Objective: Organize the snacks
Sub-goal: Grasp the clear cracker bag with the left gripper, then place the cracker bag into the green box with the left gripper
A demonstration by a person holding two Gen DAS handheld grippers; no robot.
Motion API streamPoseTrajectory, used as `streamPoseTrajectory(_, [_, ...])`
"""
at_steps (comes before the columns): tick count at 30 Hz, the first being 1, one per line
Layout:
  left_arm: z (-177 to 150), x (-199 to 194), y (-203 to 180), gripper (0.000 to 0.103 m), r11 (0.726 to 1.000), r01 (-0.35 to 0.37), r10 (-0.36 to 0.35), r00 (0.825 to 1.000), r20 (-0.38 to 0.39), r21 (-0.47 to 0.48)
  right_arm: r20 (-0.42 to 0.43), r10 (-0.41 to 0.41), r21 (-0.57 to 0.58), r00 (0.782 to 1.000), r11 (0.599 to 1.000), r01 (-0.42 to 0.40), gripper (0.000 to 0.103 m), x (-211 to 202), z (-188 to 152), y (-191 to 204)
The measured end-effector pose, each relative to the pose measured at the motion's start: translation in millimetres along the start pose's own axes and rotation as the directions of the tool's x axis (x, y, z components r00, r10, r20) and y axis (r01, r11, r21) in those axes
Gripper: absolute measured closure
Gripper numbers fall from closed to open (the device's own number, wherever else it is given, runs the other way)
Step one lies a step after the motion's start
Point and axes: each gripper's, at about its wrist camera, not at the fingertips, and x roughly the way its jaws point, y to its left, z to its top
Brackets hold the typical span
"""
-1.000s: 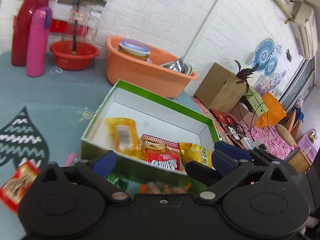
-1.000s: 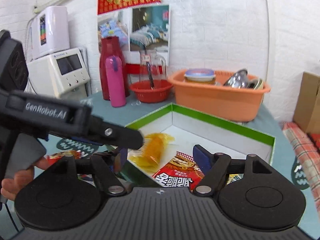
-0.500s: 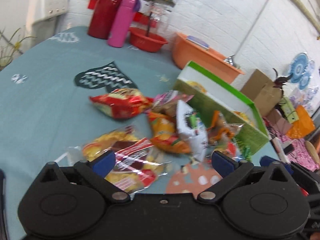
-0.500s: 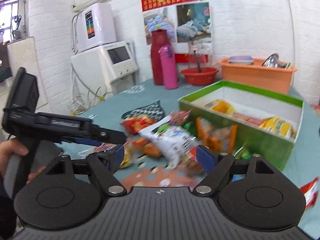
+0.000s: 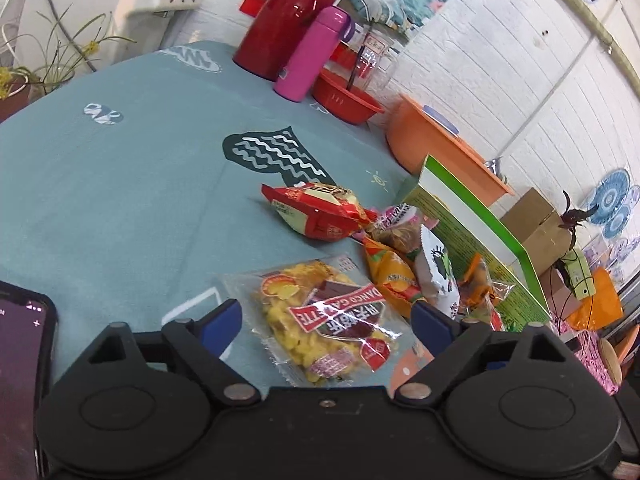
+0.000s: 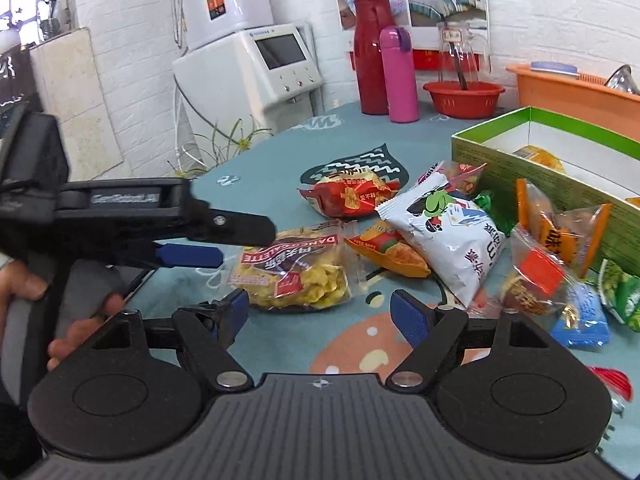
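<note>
A green box (image 5: 476,236) (image 6: 560,184) with a white inside holds a few snacks. Several loose packets lie beside it on the teal cloth: a clear bag of yellow chips (image 5: 320,320) (image 6: 292,272), a red bag (image 5: 316,210) (image 6: 348,196), an orange packet (image 5: 390,276) (image 6: 386,250) and a white bag (image 6: 448,228) (image 5: 436,276). My left gripper (image 5: 326,322) is open and empty, its fingers on either side of the yellow chip bag, above it. My right gripper (image 6: 320,316) is open and empty, just in front of that bag. The left gripper also shows in the right wrist view (image 6: 192,240).
A red flask (image 5: 284,20), a pink bottle (image 5: 314,54), a red bowl (image 5: 346,98) and an orange tub (image 5: 436,144) stand at the table's far side. A phone (image 5: 20,360) is at the left edge. A white appliance (image 6: 248,64) stands beyond the table.
Both grippers have pulled back from over the green box to the loose snack pile. The left one now hovers over the yellow chip bag. Both stayed open.
</note>
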Motion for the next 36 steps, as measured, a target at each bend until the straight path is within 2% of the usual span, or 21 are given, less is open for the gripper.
streamPoseTrajectory(8, [1.2,10.1,7.6,0.0,0.999,-0.038,0.038,0.999,-0.005,0.003,-0.03,0.002,0.038,1.0,0.999,-0.001,0.0,35.9,6.4,-5.6])
streamPoseTrajectory(11, [0.4,15.4,9.9,0.013,0.999,-0.035,0.035,0.999,-0.025,0.006,-0.036,0.032,0.066,0.999,0.997,-0.03,0.0,39.7,4.7,-7.8])
streamPoseTrajectory(12, [-0.4,17.1,9.7,0.023,1.0,-0.021,0.021,0.999,-0.033,0.007,-0.037,0.043,0.07,0.998,0.997,-0.04,0.006,39.7,4.6,-7.7])
streamPoseTrajectory(14, [-1.8,17.5,7.0,0.024,0.999,-0.031,0.032,0.999,-0.028,0.024,-0.038,0.05,0.072,0.998,0.996,-0.047,0.01,39.2,4.3,-7.0])
streamPoseTrajectory(15, [-2.8,17.6,5.1,0.034,0.998,-0.039,0.04,0.999,-0.028,0.039,-0.037,0.051,0.07,0.998,0.996,-0.049,0.02,38.5,4.1,-6.5])
streamPoseTrajectory(16, [-3.9,17.5,4.8,0.04,0.999,-0.026,0.027,0.999,-0.032,0.04,-0.035,0.056,0.071,0.998,0.996,-0.054,0.025,37.7,3.7,-6.3])
streamPoseTrajectory(18, [-6.0,14.7,3.7,0.041,0.999,-0.02,0.021,0.999,-0.031,0.037,-0.039,0.069,0.078,0.997,0.995,-0.066,0.04,36.4,4.1,-5.9])
streamPoseTrajectory(21, [-9.6,3.7,-2.6,0.043,0.999,-0.016,0.017,1.0,-0.018,0.045,-0.039,0.058,0.044,0.998,0.997,-0.056,0.047,28.8,3.9,1.5])
streamPoseTrajectory(25, [-5.4,-22.5,-25.4,0.043,0.996,0.002,-0.006,0.999,0.044,0.095,0.029,0.051,0.015,0.998,0.999,-0.051,0.048,3.4,6.7,10.2])
streamPoseTrajectory(28, [7.5,-30.0,-51.9,0.043,0.987,0.042,-0.056,0.995,0.087,0.157,0.114,0.028,-0.011,0.993,1.0,-0.027,0.048,-20.9,16.6,10.4])
streamPoseTrajectory(32, [27.8,-13.2,-94.0,0.043,0.963,0.11,-0.136,0.987,0.089,0.246,0.202,-0.041,-0.008,0.979,0.999,0.044,0.048,-47.1,32.9,-9.3])
streamPoseTrajectory(36, [43.1,22.5,-133.8,0.042,0.937,0.192,-0.211,0.977,0.035,0.291,0.248,-0.145,0.055,0.958,0.989,0.136,0.048,-64.5,44.7,-45.3])
